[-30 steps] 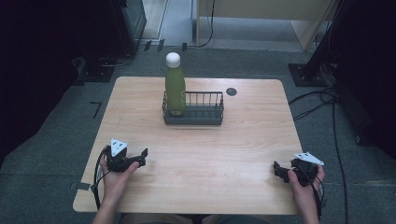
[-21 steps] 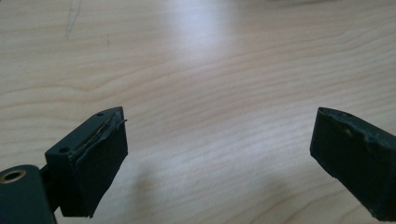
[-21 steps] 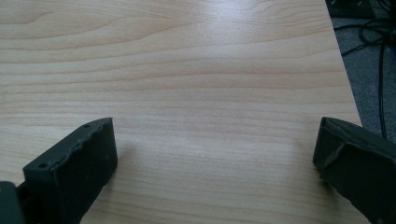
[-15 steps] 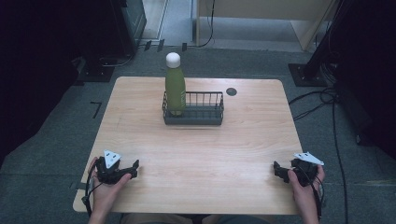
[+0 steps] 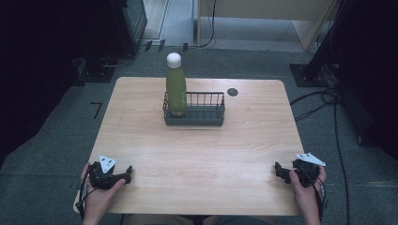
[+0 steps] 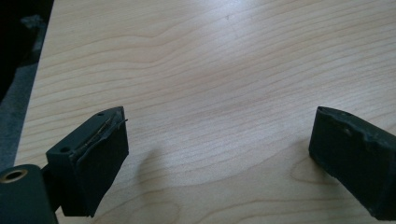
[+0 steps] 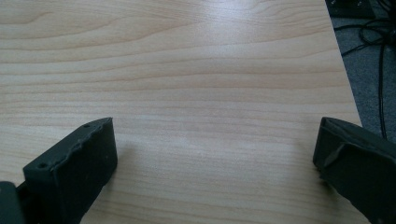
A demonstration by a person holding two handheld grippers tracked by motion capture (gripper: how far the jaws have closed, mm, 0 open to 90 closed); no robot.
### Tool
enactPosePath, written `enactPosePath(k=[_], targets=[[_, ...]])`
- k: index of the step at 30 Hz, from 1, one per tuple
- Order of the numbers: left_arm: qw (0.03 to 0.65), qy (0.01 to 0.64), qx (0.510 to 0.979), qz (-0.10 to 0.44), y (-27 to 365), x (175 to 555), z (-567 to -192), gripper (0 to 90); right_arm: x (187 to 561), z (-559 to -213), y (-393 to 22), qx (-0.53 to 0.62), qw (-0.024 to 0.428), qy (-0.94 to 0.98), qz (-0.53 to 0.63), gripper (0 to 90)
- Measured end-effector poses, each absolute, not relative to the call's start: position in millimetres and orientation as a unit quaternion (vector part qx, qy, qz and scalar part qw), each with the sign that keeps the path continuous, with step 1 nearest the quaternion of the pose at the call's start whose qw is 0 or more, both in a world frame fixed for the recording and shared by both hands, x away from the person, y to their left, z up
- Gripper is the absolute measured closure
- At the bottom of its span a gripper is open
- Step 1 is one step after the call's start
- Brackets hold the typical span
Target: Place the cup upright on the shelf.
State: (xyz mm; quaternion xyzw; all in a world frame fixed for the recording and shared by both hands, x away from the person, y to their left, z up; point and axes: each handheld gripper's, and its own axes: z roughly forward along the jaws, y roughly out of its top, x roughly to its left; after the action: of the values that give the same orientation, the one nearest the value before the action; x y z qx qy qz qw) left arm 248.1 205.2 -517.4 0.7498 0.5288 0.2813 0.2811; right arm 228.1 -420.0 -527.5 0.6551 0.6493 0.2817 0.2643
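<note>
Your two hand-held grippers, left [image 5: 127, 174] and right [image 5: 279, 169], rest wide open and empty; ahead, between them, one green bottle [image 5: 176, 86] stands in one wire basket [image 5: 202, 112] on the worktop [image 5: 202, 154]

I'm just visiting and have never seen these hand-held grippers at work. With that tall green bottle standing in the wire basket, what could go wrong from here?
1. The green bottle stands much taller than the wire basket and sits at its left end, so a sideways nudge could tip it.
2. The left gripper and right gripper rest open near the table's front edge; their trailing cables could snag during a reach.
3. The basket looks light, so it may slide if the bottle is pulled at an angle.
</note>
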Motion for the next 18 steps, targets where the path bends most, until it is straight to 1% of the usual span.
enactPosePath(k=[7, 18], targets=[[0.298, 0.551, 0.744, 0.232, 211.5, 253.8, -518.1, 6.0, 228.1, -527.6, -420.0, 0.655, 0.264, 0.649, 0.282, 0.0], [0.298, 0.552, 0.744, 0.231, 211.6, 254.2, -518.1, 6.0, 228.1, -527.6, -420.0, 0.655, 0.264, 0.649, 0.282, 0.0]])
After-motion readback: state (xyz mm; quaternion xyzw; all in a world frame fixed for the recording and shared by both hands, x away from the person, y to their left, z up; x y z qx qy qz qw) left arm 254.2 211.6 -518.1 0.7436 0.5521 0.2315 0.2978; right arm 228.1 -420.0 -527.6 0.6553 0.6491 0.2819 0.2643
